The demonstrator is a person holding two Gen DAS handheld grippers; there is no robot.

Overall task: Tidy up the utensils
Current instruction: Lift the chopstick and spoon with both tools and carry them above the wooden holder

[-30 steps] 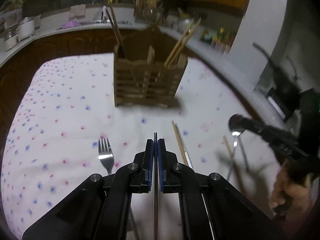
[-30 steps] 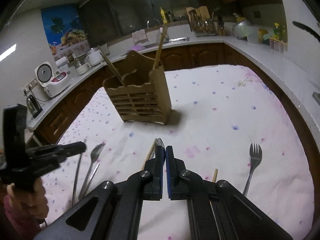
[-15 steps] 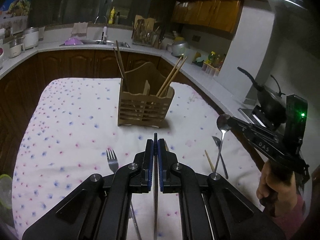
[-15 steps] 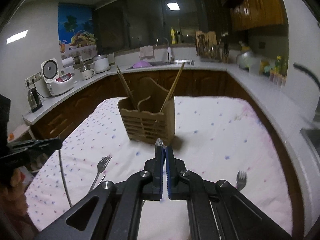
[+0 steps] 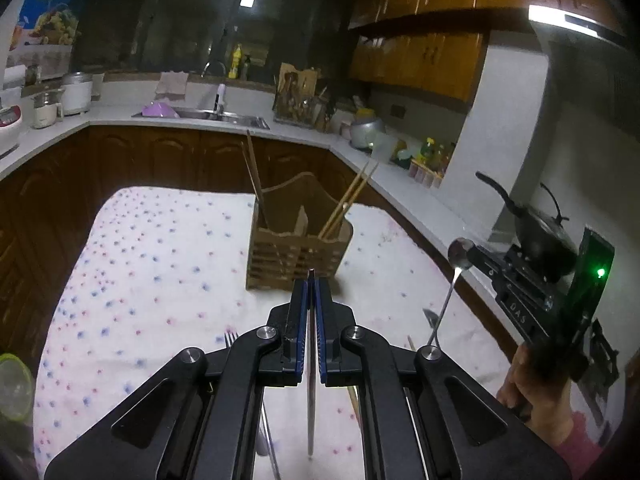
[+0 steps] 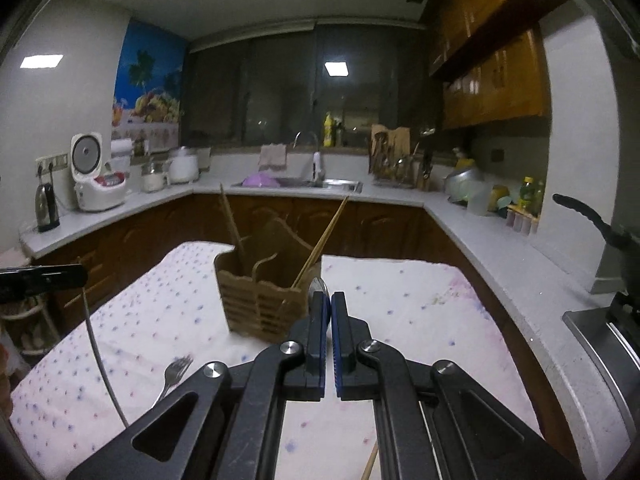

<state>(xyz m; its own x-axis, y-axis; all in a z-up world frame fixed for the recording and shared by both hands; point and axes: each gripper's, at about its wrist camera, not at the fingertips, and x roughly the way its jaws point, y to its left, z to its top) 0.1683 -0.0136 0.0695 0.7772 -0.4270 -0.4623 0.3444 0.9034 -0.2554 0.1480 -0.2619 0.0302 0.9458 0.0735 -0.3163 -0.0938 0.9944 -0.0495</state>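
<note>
On the left, left claw (image 5: pixel 311 284) squeezed shut on a thin metal stick (image 5: pixel 311 420); raised well above the spotted cloth (image 5: pixel 152 264) now, not low over it like a second ago; stick hanging down under the claw, off the cloth; one fork (image 5: pixel 230 338) left lying below. In the middle, wooden holder (image 5: pixel 298 256) standing on the cloth with chopsticks (image 5: pixel 348 200) poking out of two pockets; closer to eye level than before. On the right, right claw (image 6: pixel 328 300) shut tight on a spoon (image 5: pixel 460 252); also lifted up, spoon handle dangling free in the air. Both picked up and ready, so probably next: over to the holder and down into a pocket; more pieces left on the cloth to the right, too blurry to name.
</note>
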